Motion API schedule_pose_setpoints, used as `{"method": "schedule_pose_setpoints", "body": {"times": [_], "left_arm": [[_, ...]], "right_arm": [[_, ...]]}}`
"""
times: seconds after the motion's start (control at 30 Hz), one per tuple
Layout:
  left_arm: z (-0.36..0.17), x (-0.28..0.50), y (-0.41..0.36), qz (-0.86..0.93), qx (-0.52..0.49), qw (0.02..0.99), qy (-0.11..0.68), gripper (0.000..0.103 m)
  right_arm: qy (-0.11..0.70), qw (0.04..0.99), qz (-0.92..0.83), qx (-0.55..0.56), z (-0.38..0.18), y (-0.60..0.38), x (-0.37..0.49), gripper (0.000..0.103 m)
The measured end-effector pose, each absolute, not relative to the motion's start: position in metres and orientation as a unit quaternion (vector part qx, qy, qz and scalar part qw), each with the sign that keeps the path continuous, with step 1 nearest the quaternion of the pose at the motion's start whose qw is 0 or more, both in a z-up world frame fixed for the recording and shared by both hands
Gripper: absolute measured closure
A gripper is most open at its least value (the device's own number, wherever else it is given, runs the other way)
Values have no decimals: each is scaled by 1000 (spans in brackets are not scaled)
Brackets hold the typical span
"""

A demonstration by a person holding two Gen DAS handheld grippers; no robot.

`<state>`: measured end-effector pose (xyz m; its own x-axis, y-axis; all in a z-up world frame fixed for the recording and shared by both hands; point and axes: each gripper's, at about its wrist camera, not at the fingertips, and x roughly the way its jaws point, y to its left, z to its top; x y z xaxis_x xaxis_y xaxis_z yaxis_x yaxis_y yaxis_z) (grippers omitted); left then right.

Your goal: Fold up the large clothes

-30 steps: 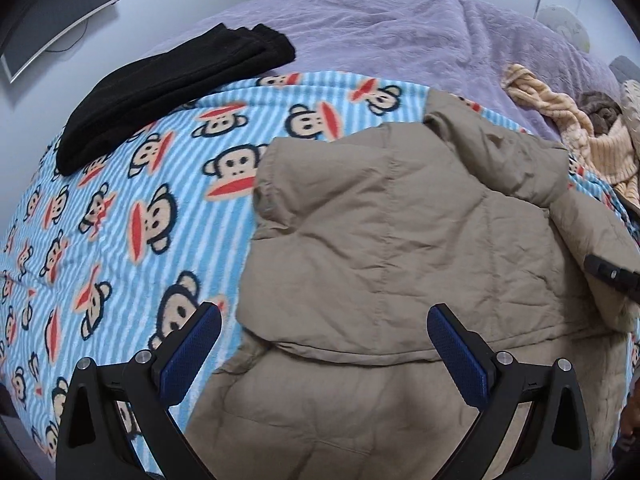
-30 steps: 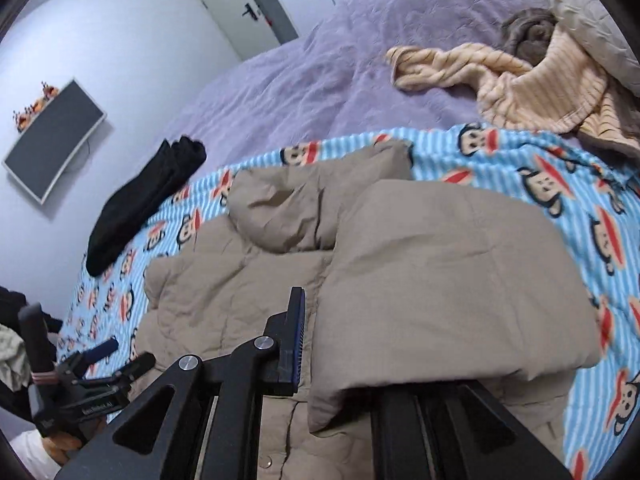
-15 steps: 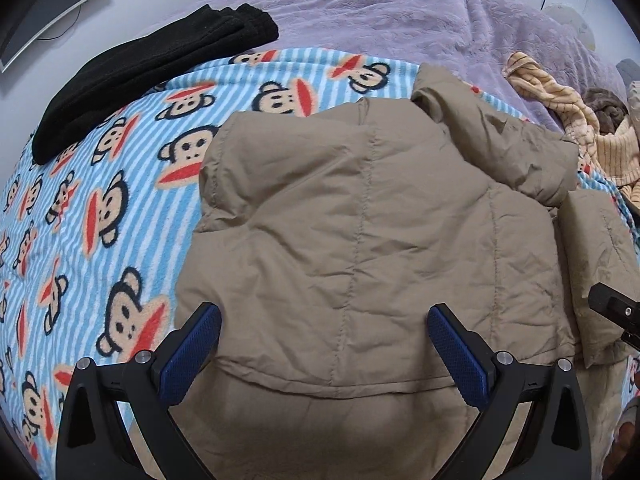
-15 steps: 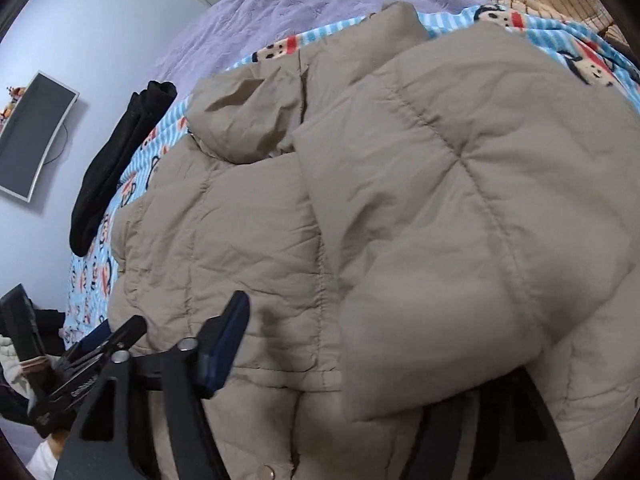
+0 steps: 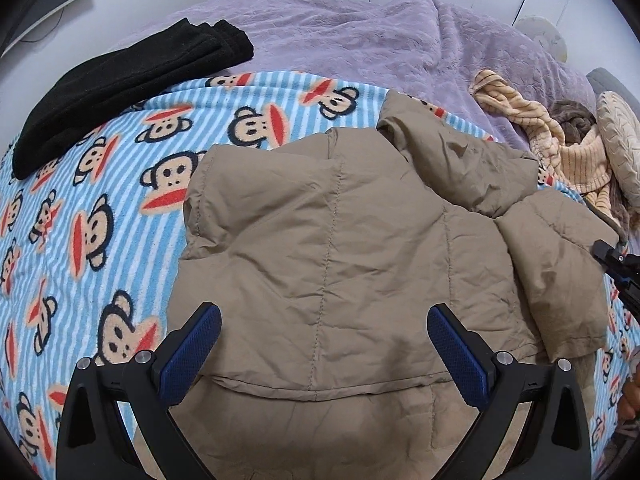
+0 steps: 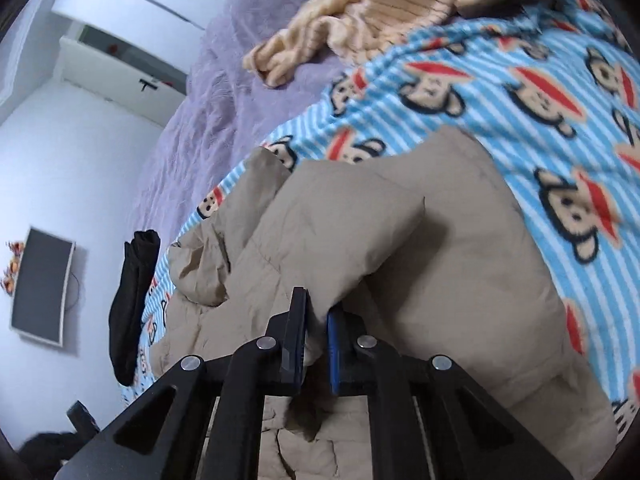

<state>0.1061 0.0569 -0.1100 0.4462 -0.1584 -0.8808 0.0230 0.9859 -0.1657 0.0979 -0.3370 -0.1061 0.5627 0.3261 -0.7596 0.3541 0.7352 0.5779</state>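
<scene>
A tan padded jacket [image 5: 340,248] lies on the blue striped monkey blanket [image 5: 100,216], its left side folded over the body and its hood [image 5: 460,160] bunched at the top. My left gripper [image 5: 324,344] is open and empty, hovering over the jacket's lower part. My right gripper [image 6: 316,320] is shut on the edge of the jacket's folded right sleeve [image 6: 340,240], which is lifted off the body. The right gripper's tip also shows at the right edge of the left wrist view [image 5: 616,264].
A folded black garment [image 5: 120,84] lies at the blanket's far left. A striped cream garment [image 5: 560,144] and a cushion [image 5: 620,140] lie at the right on the purple bedspread [image 5: 360,40]. A monitor [image 6: 40,284] hangs on the wall.
My right gripper has closed on the folded sleeve's edge and swung to the right, lifting it. My left gripper stays open and has drifted slightly over the jacket.
</scene>
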Motion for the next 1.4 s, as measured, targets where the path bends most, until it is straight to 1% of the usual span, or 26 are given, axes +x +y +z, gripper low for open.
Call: {"method": "schedule_pose_setpoints", "body": {"times": [0.17, 0.37, 0.5, 0.6, 0.67, 0.7, 0.73, 0.77, 0.8, 0.87, 0.9, 0.93, 0.97, 1.0, 1.03, 1.07, 1.1, 1.2, 1.3, 1.4], "left_arm": [[-106, 108, 71, -85, -128, 834, 530, 0], [-106, 116, 83, -108, -196, 817, 531, 0], [-104, 121, 81, -137, -232, 806, 527, 0], [-106, 127, 71, -163, -235, 795, 534, 0], [-111, 131, 63, -171, -232, 788, 544, 0], [-115, 133, 60, -171, -231, 785, 549, 0], [-119, 136, 55, -171, -230, 781, 555, 0], [-122, 139, 51, -170, -227, 779, 558, 0], [-126, 141, 46, -168, -221, 779, 562, 0], [-132, 146, 36, -166, -210, 779, 566, 0], [-134, 147, 31, -166, -207, 779, 568, 4], [-136, 150, 25, -164, -200, 779, 571, 17], [-137, 152, 19, -163, -192, 778, 575, 26], [-139, 154, 13, -165, -185, 775, 581, 49], [-142, 156, 7, -174, -183, 768, 588, 76], [-143, 156, 3, -181, -186, 763, 592, 85], [-142, 156, 0, -183, -187, 763, 591, 88], [-126, 147, -1, -184, -176, 784, 567, 91], [-118, 139, 12, -167, -153, 800, 555, 91], [-132, 134, 28, -142, -139, 794, 574, 91]], "right_arm": [[475, 844, 104, 225, -77, -250, 121, 92], [533, 818, 182, 120, -98, -163, 115, 92], [560, 801, 195, 81, -118, -136, 106, 92], [580, 785, 201, 84, -131, -135, 106, 92], [590, 778, 201, 86, -133, -137, 104, 89], [591, 776, 201, 87, -132, -139, 103, 82], [590, 777, 201, 88, -130, -143, 100, 67], [587, 780, 198, 90, -127, -150, 95, 58], [581, 785, 193, 94, -122, -160, 89, 44], [572, 794, 180, 103, -116, -183, 79, 43], [572, 796, 168, 108, -115, -198, 72, 43], [573, 797, 155, 111, -116, -211, 65, 43], [576, 797, 141, 114, -117, -226, 58, 44], [581, 796, 125, 116, -120, -242, 50, 51], [586, 794, 112, 114, -123, -254, 44, 67], [594, 791, 96, 110, -127, -267, 38, 72], [605, 786, 75, 106, -133, -281, 32, 73], [607, 787, 37, 105, -139, -312, 23, 79], [594, 800, 8, 84, -140, -327, 28, 79], [572, 818, -26, 61, -137, -339, 41, 79]]}}
